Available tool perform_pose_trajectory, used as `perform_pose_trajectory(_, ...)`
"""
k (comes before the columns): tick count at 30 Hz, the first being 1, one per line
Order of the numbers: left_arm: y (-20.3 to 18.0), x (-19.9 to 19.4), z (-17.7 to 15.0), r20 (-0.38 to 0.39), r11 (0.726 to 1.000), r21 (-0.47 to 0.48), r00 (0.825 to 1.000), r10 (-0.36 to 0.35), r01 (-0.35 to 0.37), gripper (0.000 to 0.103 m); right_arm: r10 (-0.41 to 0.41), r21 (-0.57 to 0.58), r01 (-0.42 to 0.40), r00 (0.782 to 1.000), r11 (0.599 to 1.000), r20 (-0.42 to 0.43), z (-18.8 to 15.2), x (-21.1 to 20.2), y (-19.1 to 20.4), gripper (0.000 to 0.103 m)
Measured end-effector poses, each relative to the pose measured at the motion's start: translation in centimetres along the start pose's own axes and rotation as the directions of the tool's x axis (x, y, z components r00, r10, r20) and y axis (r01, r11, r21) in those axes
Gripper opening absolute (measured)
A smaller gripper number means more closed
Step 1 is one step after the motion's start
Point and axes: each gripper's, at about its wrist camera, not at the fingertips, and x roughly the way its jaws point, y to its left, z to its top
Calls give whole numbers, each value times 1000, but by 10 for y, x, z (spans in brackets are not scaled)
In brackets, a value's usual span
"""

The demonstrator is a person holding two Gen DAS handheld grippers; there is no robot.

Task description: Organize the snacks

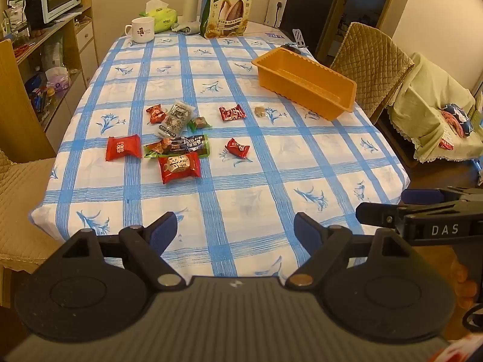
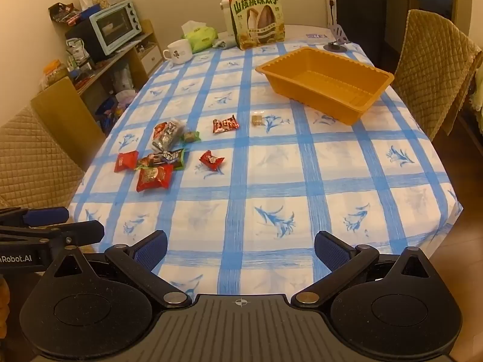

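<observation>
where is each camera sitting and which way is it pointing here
Left wrist view: sits on the left tool, angled down across the table toward the snacks and orange tray; its own open fingers show, and the right tool enters at the right edge.
Right wrist view: sits on the right tool, facing the same way from further right; its open fingers show, the left tool at the left edge.
Shared: table, snacks, tray, mug, sunflower seed bag.

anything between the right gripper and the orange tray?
No objects: in the right wrist view only bare blue-checked tablecloth runs from the open right gripper up to the empty orange tray. The snack wrappers lie off to the left.
</observation>
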Motion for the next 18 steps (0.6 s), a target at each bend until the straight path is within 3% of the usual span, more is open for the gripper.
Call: perform_pose_trajectory(18,0,0,0,-1,1000,-4,1000,-3,3,83,-3,-4,3,1000,1000,0,1,2,2,103)
